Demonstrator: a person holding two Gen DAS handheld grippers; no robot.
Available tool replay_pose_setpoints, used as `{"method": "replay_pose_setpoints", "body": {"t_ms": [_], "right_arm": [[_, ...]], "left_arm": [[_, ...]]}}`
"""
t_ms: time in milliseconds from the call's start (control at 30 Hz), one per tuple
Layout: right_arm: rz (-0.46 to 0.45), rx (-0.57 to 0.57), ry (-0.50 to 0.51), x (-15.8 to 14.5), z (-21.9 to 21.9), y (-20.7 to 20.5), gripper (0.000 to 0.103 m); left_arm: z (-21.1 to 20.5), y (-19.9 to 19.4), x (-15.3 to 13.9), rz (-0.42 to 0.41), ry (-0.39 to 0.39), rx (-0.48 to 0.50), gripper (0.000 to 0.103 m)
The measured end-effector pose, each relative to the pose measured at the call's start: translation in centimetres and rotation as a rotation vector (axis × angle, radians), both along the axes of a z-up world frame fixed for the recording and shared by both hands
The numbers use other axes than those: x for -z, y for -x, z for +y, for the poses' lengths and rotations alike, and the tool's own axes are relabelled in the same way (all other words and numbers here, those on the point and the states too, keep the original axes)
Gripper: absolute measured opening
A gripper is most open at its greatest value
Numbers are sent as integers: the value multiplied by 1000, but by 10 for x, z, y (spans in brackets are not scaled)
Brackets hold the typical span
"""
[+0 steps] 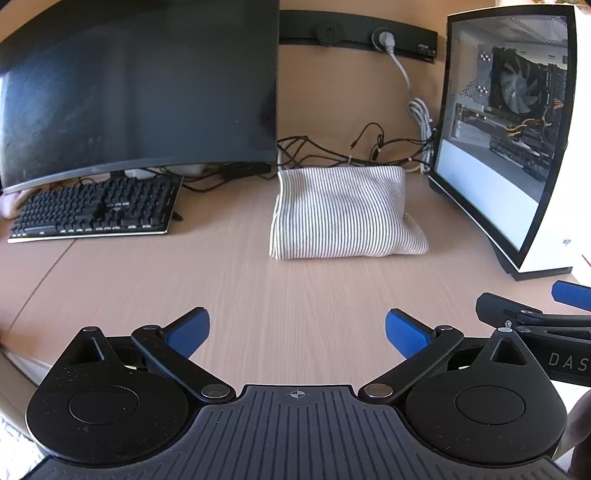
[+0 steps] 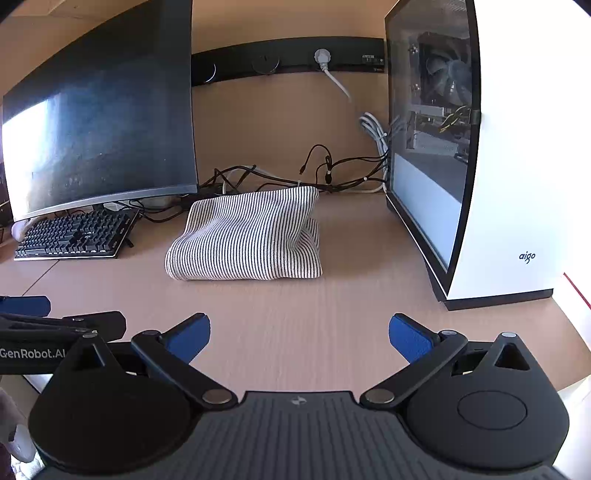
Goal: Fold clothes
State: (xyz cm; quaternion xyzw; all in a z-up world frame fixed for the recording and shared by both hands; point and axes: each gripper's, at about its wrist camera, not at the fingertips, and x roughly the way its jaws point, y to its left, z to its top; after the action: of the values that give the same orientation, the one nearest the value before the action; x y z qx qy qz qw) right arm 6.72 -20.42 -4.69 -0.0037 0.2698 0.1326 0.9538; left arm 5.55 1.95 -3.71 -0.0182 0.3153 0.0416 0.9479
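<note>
A folded garment of white cloth with thin dark stripes [image 1: 345, 212] lies as a soft, thick bundle toward the back of a pale wood-grain desk [image 1: 258, 295], its rear edge touching a tangle of thin black cables [image 1: 354, 153] that run along the base of the tan back wall. To its left, near but apart, stands a wide curved black monitor with a dark screen [image 1: 140, 92], and under the monitor's lower edge sits a black mechanical keyboard [image 1: 96, 208]. To its right, near but apart, stands a white computer tower with a glass side panel [image 1: 517, 129] through which a cooling fan and wiring show; the right wrist view shows the word "aigo" on its white front. On the wall above, a long black socket strip [image 1: 354, 31] carries a white plug whose white cord [image 1: 413, 96] drops toward the tower. The broad front of the desk is bare wood. The left gripper [image 1: 297, 332] hangs over it well short of the garment, its blue-padded fingers [image 1: 188, 332] spread wide and gripping nothing. The right gripper [image 2: 299, 334] hangs just beside it, fingers likewise spread and empty.
</note>
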Motion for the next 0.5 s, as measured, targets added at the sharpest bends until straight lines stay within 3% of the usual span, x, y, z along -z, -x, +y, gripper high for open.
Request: {"method": "replay_pose_setpoints", "body": {"t_ms": [500], "right_arm": [[18, -11, -9, 2, 7, -3, 103]], "left_arm": [[6, -2, 4, 17, 10, -2, 103]]}}
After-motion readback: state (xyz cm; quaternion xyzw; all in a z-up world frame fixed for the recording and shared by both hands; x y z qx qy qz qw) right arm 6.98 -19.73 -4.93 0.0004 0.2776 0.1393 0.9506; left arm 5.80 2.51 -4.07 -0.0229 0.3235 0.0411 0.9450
